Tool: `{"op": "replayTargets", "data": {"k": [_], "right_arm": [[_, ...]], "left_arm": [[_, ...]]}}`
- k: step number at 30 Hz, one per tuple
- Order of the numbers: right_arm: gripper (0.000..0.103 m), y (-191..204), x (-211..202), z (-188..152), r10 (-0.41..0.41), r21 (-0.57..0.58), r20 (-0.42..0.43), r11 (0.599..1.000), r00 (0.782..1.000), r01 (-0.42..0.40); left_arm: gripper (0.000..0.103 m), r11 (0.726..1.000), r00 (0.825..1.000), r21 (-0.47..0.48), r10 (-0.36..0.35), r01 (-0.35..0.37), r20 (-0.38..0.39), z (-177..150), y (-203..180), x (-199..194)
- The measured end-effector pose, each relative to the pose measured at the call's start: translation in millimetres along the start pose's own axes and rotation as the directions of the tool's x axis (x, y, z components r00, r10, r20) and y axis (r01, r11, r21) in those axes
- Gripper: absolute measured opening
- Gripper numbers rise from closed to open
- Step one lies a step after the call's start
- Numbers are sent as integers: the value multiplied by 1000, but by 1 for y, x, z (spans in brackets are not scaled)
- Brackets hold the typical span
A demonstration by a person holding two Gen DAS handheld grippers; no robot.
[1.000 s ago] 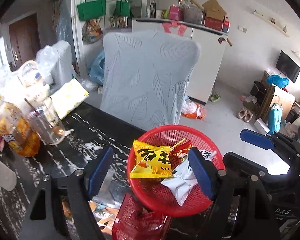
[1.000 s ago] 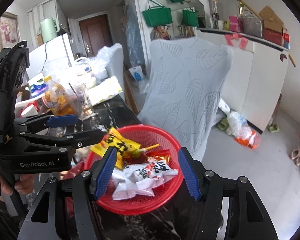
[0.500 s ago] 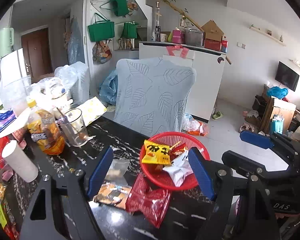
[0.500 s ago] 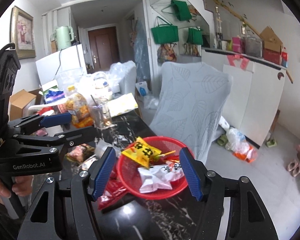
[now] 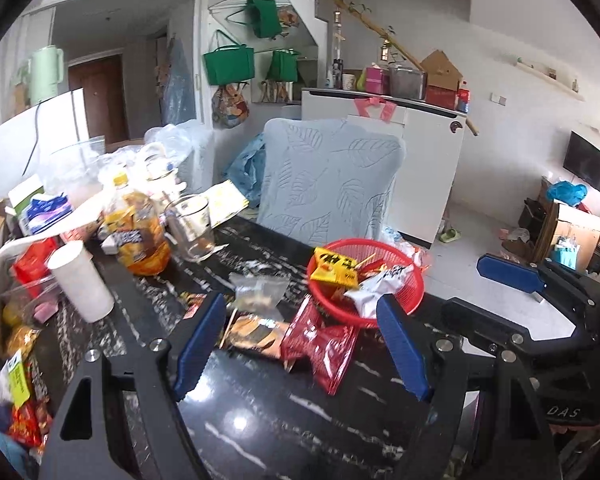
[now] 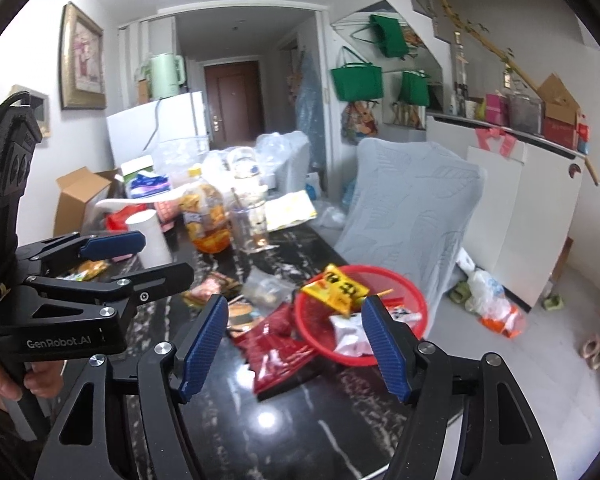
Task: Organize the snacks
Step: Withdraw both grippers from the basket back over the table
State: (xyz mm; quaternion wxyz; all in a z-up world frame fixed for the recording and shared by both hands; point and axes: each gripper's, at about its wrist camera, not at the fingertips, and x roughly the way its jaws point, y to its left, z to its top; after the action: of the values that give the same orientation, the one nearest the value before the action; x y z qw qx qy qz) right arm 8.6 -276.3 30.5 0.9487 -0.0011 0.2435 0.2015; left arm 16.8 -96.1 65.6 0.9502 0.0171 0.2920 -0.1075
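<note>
A red mesh basket (image 5: 414, 280) (image 6: 410, 292) sits near the table's right edge and holds a yellow snack bag (image 5: 334, 270) (image 6: 336, 288), a white packet (image 5: 376, 288) (image 6: 350, 334) and small sticks. A red snack bag (image 5: 322, 344) (image 6: 276, 344), a brown packet (image 5: 256, 334) and a clear pouch (image 5: 258, 290) lie on the black marble table (image 5: 284, 420) beside it. My left gripper (image 5: 300, 344) is open and empty, back from the snacks. My right gripper (image 6: 294, 346) is open and empty. It also shows at the right of the left wrist view (image 5: 512, 280).
A white cup (image 5: 82, 280), an orange-drink bottle (image 5: 138, 236) and a glass mug (image 5: 192, 228) stand at the table's left, with more snack packets (image 5: 24, 400) and a cardboard box. A covered chair (image 5: 328, 180) stands behind the table.
Both grippers have pulled back and up from the basket, so it looks smaller and more of the table shows. Both stay open and empty.
</note>
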Motion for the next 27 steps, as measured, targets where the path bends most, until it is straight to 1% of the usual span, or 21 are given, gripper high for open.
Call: {"op": "replayTargets", "data": {"k": [5, 10, 16, 22, 27], "right_arm": [[70, 12, 1, -8, 46, -8, -12, 999, 999, -47], [70, 24, 11, -20, 98, -6, -41, 995, 994, -98], [70, 36, 34, -31, 159, -1, -103, 987, 982, -160], [70, 46, 61, -38, 206, 4, -157, 978, 966, -207], [70, 49, 86, -41, 230, 16, -210, 973, 950, -232]], "left_arm": [[77, 999, 999, -32, 28, -29, -15, -13, 9, -7], [77, 997, 997, -62, 50, -54, -56, -29, 21, -3], [77, 991, 993, -106, 74, -83, -93, -46, 40, 4], [77, 988, 989, -130, 69, -87, -131, -56, 59, 20], [77, 984, 986, -163, 49, -75, -161, -59, 75, 39]]}}
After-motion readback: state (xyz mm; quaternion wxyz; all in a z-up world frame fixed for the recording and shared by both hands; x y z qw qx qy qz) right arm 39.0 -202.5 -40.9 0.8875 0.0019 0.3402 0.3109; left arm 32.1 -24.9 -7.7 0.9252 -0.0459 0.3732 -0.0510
